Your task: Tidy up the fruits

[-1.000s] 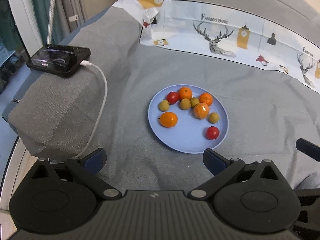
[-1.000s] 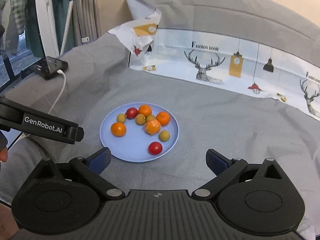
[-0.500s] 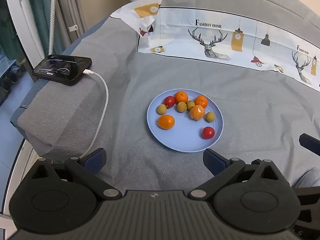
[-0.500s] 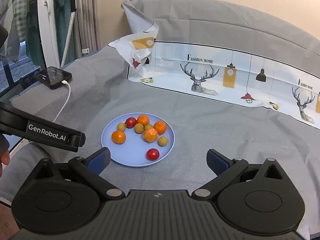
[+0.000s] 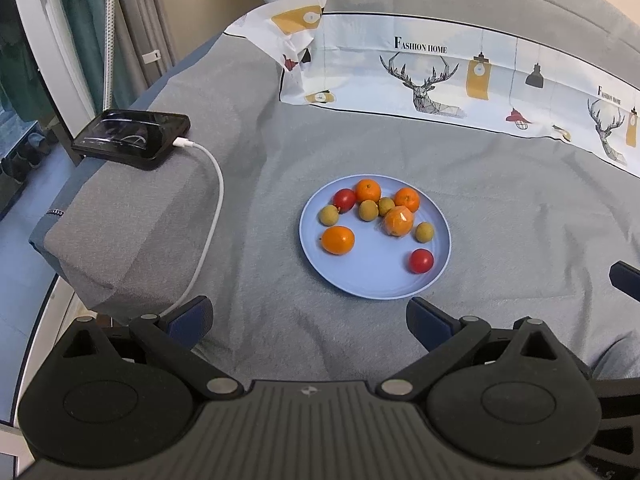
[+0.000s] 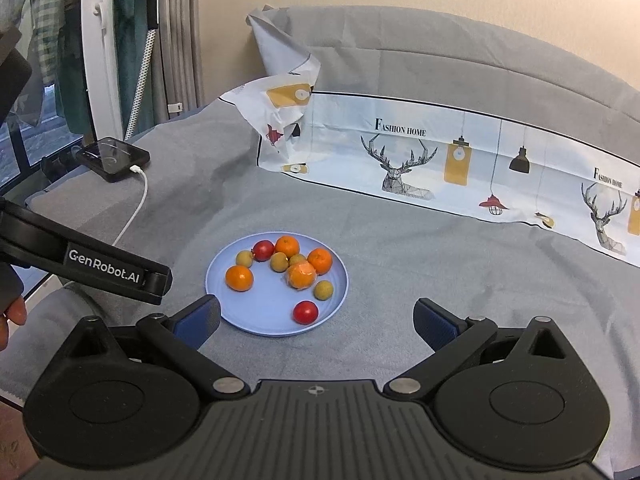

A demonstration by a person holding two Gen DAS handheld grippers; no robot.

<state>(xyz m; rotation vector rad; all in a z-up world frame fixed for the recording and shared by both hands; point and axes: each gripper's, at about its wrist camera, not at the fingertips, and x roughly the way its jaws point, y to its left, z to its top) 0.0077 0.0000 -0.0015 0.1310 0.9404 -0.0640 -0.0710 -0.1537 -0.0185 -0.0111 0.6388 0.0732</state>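
Left gripper point(image 5: 308, 316) and right gripper point(image 6: 316, 320) were both spread wide and empty, near a blue plate point(image 6: 256, 320) of fruits point(image 6: 298, 274) on grey bedding. The left gripper's arm read "GenRobot.AI"; the pillowcase point(image 6: 440, 152) read "Fashion Home". A charging phone point(image 5: 132, 138) lay well apart.

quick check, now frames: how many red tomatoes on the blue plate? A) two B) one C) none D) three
A: the blue plate holds two red tomatoes, one at the far rim beside the oranges and one alone at the near right; both also show in the right wrist view.
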